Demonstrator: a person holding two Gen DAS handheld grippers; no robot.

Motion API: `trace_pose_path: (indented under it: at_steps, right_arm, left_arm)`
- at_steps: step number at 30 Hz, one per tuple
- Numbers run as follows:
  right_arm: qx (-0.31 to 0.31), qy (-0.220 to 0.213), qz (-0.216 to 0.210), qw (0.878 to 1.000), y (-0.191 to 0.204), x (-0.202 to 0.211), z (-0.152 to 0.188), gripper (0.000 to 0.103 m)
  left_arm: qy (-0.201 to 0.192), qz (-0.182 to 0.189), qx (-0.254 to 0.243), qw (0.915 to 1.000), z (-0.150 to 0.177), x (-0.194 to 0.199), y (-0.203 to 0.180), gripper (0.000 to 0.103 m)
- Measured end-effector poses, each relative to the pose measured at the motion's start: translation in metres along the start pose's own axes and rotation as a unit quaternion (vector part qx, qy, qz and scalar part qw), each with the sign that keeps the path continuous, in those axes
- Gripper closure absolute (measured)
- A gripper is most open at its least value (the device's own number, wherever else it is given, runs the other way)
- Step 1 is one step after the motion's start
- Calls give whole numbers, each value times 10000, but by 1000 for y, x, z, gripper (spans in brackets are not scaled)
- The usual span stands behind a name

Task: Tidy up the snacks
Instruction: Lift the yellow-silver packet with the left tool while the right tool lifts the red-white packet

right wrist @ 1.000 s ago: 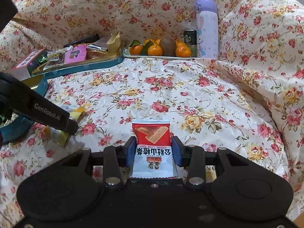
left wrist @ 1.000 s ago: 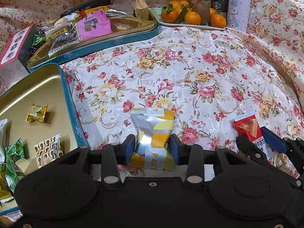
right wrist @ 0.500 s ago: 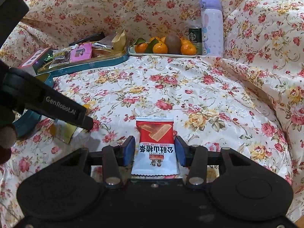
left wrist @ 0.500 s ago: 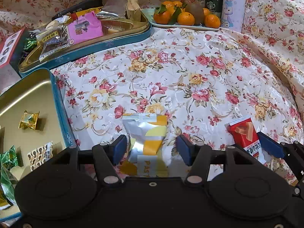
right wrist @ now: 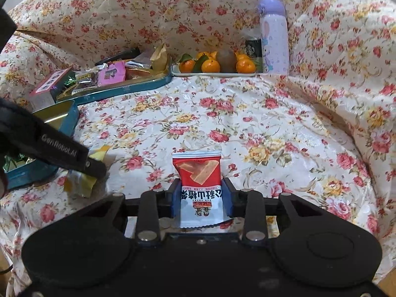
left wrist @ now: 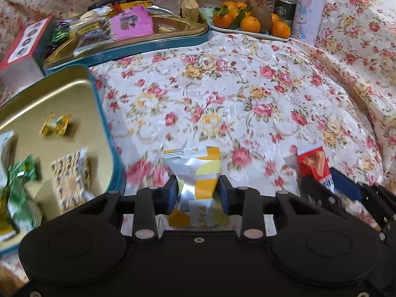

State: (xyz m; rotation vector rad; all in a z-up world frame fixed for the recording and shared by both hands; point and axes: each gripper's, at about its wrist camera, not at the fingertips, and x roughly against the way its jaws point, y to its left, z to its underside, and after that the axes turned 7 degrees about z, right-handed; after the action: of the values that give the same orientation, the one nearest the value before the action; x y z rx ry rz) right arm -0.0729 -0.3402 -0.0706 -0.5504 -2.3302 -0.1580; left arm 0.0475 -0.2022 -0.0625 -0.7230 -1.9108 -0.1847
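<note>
On the floral tablecloth (left wrist: 247, 94), the open gold tin (left wrist: 29, 104) already holds several sweets. Both tongs have just been closing: the left tongs (left wrist: 199, 193) pinch a yellow-and-silver pastry packet (left wrist: 198, 170), the right tongs (right wrist: 201, 198) pinch a red-and-white snack packet (right wrist: 199, 175). Both packets probably go in the tin next.

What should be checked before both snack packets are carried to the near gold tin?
1. Left claw closed on the yellow and silver packet, after just closing: ok.
2. Right claw closed on the red and white packet, after just closing: ok.
3. Packets lifted clear of the floral cloth: cannot tell.
4. Free floor in the near gold tin: ok.
5. The claws apart from each other: ok.
</note>
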Motion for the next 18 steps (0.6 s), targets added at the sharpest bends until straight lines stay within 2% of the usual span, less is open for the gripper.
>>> trace_pose_path:
  at_steps: [8,13,18]
  right_arm:
    - [54,-218,4,9997,3,29,1,67]
    - [195,-162,162,9995,5,14,4,67]
    - [334,-46,9,9994,13,-1,0,67]
  left_arm:
    - [-18,27,153,9999,28,28,4,61]
    - [-74,25,242,9997,31,31,8,61]
    - [-125,55,240,9996,28,32,8,60]
